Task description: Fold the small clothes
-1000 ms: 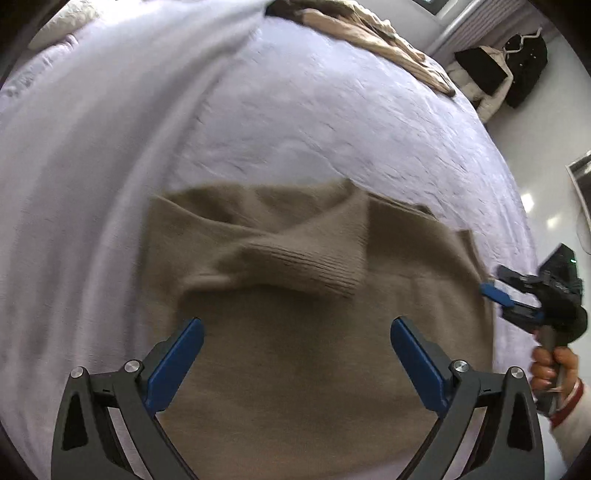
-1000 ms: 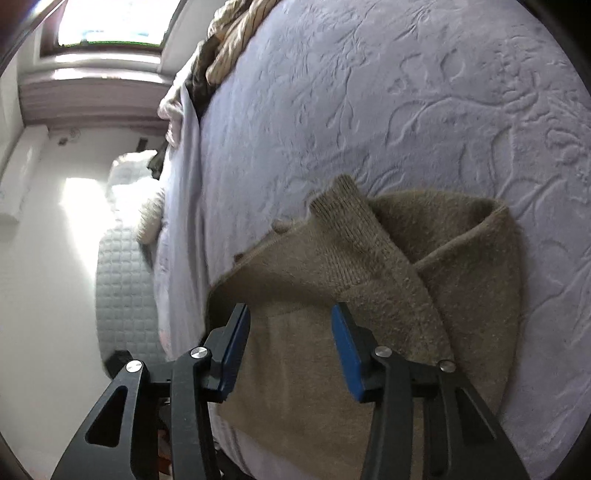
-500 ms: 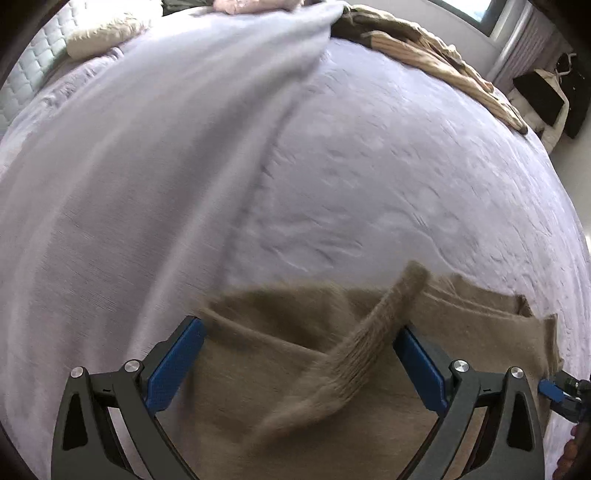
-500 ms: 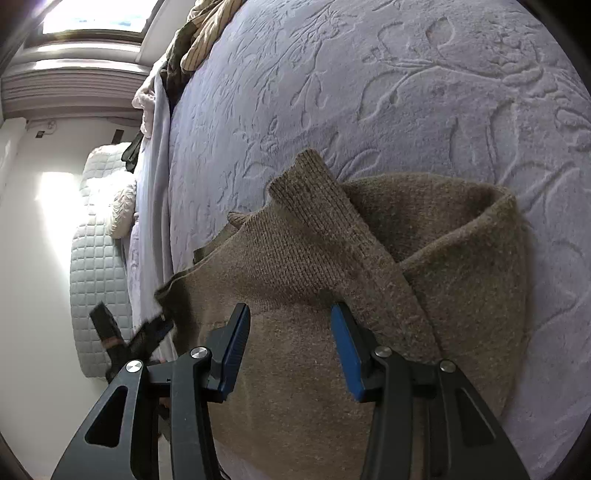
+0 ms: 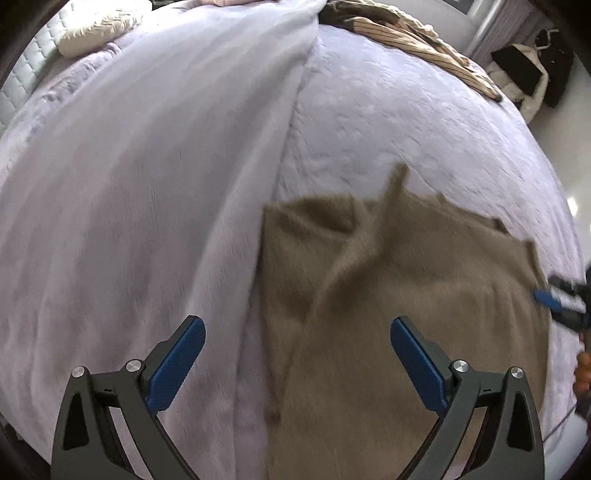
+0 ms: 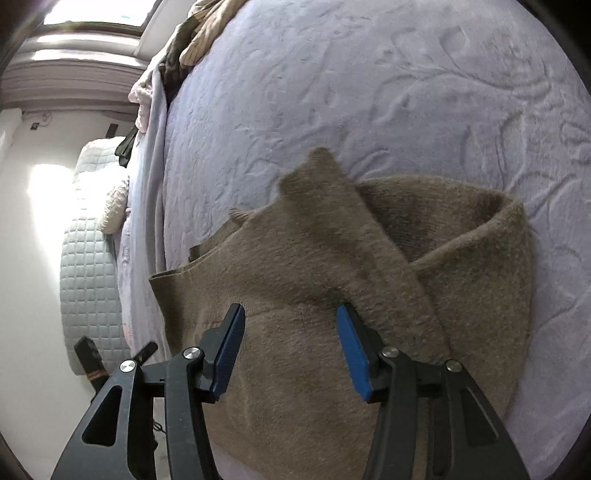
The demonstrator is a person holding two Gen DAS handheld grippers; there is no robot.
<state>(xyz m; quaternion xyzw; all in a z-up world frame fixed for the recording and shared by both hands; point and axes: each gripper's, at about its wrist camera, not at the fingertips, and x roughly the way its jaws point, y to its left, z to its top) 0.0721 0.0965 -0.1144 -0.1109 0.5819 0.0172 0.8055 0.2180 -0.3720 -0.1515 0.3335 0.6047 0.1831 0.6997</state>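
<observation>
My brown knitted sweater [image 6: 295, 369] lies partly folded on the lilac bedspread with the embossed leaf pattern [image 6: 388, 92], near its front edge. A second ago, in the left wrist view, it filled the space between both pads; now it sits to the right, its left edge [image 5: 266, 295] close to the seam where the smooth lilac blanket [image 5: 147, 166] overlaps the bedspread. The knit is soft and fuzzy, ribbed at the cuff. One sleeve [image 6: 351, 229] lies folded diagonally across the body, its cuff pointing away from me towards the far side of the bed; the folded collar area bulges open to the right of it. In the left view the cloth is blurred.

My left gripper [image 5: 297, 363] stands wide apart and empty above the sweater's left edge, one pad over the blanket, one over the knit. My right gripper [image 6: 290, 350] has just been opening; its blue pads stand apart over the sweater's body with knit beneath them, not pinched.

Further out, a striped beige garment [image 5: 424, 40] lies heaped at the bed's far edge, and a cream quilted pillow [image 5: 96, 29] rests by the grey padded headboard [image 6: 88, 295].
</observation>
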